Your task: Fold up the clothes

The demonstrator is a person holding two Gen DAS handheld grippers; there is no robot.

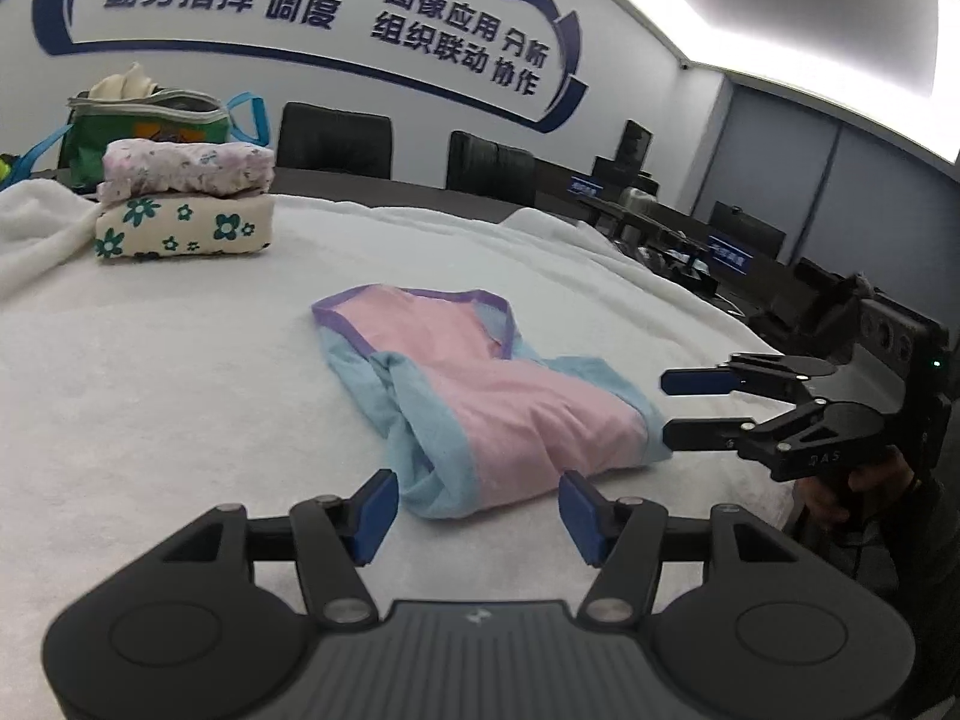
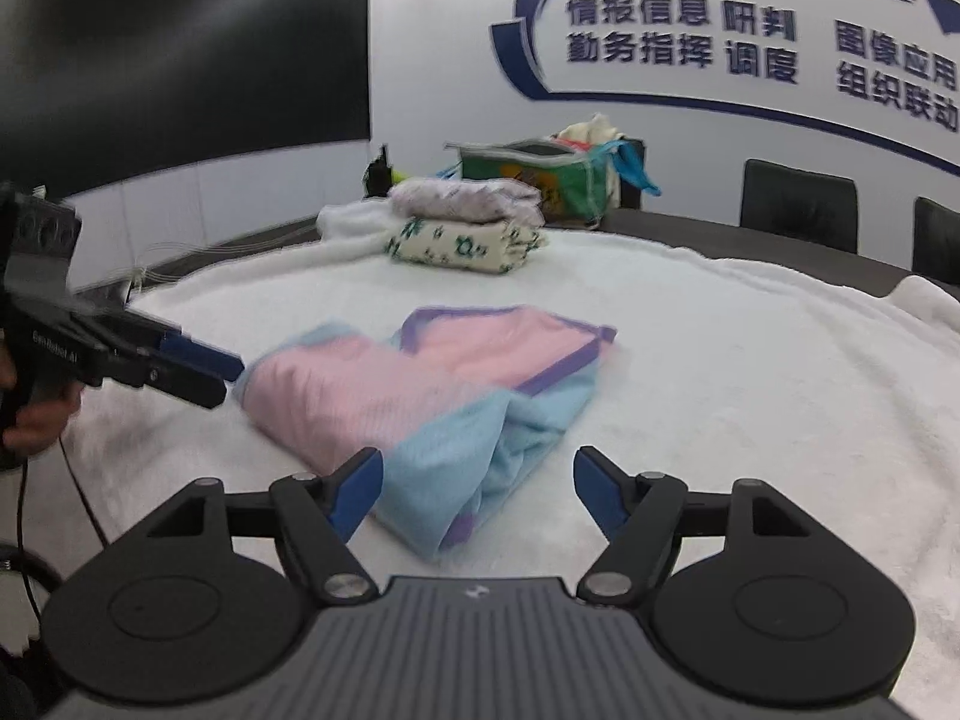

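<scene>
Two sets of fingers stand released, gripping nothing: the left gripper (image 1: 477,516) at lower centre of its view, the right gripper (image 2: 477,495) likewise. Just beyond both, mid-frame, a pink and blue garment (image 1: 480,396) lies partly folded on the white blanket (image 1: 150,390) over the tabletop. Farther, upper left, two folded clothes (image 1: 186,204) sit stacked before a green bag (image 1: 150,126).

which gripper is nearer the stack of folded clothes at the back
Left. The left gripper sits at the pink and blue garment's near edge, on the side toward the folded stack. The right gripper is at the garment's opposite side, farther from the stack.
</scene>
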